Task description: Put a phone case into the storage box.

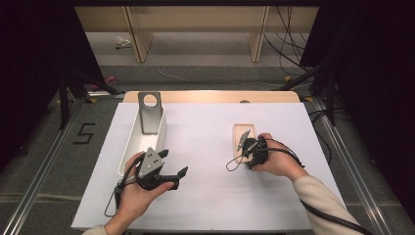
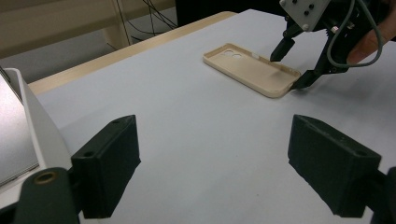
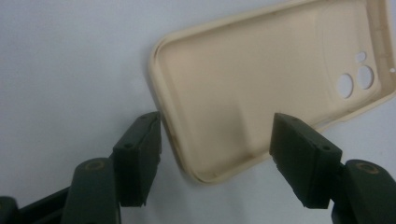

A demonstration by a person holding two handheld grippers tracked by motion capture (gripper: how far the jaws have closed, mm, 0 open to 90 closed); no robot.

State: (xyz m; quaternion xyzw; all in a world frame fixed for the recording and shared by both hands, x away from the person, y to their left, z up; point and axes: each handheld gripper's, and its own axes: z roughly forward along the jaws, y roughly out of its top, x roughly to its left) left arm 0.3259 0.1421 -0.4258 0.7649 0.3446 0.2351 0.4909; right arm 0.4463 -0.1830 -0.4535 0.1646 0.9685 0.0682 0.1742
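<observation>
Two claws on record. Right claw point(image 3: 215, 154): jaws apart, straddling the near corner of a beige phone case point(image 3: 261, 88), not yet pressing it; camera holes seen there. Left claw point(image 1: 173, 164): wide, empty, beside the white bin point(image 1: 129, 142) on the desk point(image 1: 205, 191).

**Two grippers held low, jaws apart**

The left gripper point(image 1: 172, 164) is held low in the left hand point(image 1: 139, 193), its jaws spread wide and pointed across toward the right. The right gripper point(image 1: 243, 145) is gripped from the side by the right hand point(image 1: 276, 159), a pale sleeve point(image 1: 320, 205) trailing behind, its jaws tipped downward and partly parted.
</observation>
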